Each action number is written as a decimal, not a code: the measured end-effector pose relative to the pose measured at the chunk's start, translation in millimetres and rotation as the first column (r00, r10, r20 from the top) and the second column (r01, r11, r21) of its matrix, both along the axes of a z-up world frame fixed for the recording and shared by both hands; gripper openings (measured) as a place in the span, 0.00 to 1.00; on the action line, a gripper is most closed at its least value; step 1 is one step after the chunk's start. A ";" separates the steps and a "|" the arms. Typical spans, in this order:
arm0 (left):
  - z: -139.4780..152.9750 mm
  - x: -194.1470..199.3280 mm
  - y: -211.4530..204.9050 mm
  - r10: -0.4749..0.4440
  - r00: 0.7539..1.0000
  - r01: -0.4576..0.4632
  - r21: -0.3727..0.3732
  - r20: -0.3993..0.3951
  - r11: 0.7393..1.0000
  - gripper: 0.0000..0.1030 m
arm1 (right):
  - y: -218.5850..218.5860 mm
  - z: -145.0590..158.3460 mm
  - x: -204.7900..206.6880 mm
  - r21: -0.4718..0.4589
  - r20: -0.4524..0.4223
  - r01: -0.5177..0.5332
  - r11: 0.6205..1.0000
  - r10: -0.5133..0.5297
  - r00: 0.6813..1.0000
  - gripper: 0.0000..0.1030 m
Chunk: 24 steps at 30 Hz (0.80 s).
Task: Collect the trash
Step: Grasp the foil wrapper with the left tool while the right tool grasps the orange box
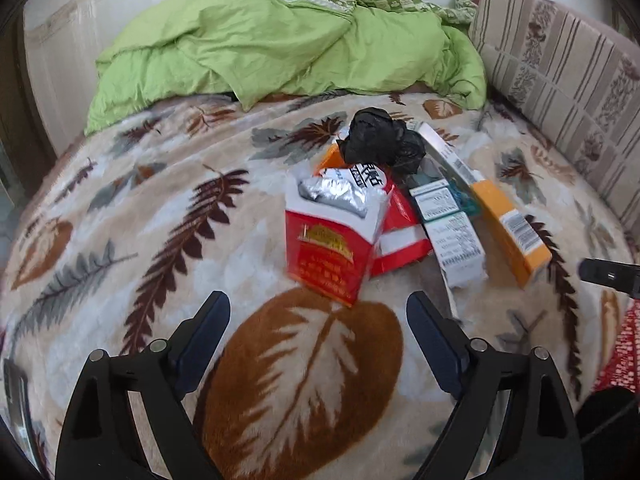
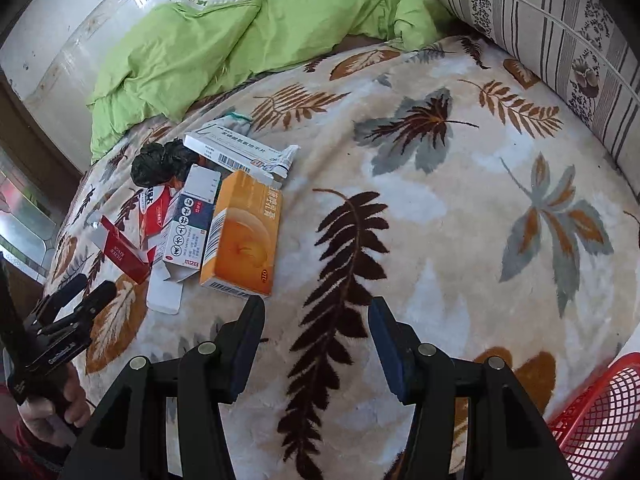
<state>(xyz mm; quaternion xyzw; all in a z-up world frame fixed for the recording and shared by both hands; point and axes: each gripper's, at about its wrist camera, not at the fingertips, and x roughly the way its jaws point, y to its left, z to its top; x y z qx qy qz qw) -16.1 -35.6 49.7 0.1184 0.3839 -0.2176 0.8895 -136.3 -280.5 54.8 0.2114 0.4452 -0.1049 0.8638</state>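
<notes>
Boxes (image 2: 236, 236) beside black bag (image 1: 380, 140)

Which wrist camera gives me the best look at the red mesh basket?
The right wrist view: the red mesh basket sits at its lower right corner, rim and lattice clear, beside the open right gripper. The left wrist view catches only a blurred red sliver at its right edge.

Soft daylight; wall (image 1: 80, 12) glare; fisheye-bent edges; slight motion blur.

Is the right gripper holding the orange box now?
No, the right gripper is open and empty, and the orange box lies on the blanket ahead of it.
</notes>
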 end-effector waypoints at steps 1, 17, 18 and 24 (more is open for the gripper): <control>-1.1 2.0 -6.2 0.011 1.000 -0.011 0.013 0.017 1.000 0.87 | 3.2 -0.7 0.5 -0.001 0.003 -0.013 1.000 0.013 1.000 0.55; -28.6 72.2 34.1 0.136 0.967 -0.185 -0.232 -0.214 0.955 0.23 | 31.6 -5.1 40.4 0.028 0.039 -0.099 0.995 0.098 0.994 0.63; -28.5 70.7 38.5 0.127 0.966 -0.183 -0.247 -0.227 0.951 0.23 | 32.1 -6.5 48.0 0.030 0.036 -0.094 0.995 0.092 0.995 0.63; -25.8 48.9 45.9 0.058 0.963 -0.137 -0.293 -0.263 0.946 0.21 | 40.6 -23.6 88.6 0.024 -0.016 -0.073 0.997 0.074 0.997 0.63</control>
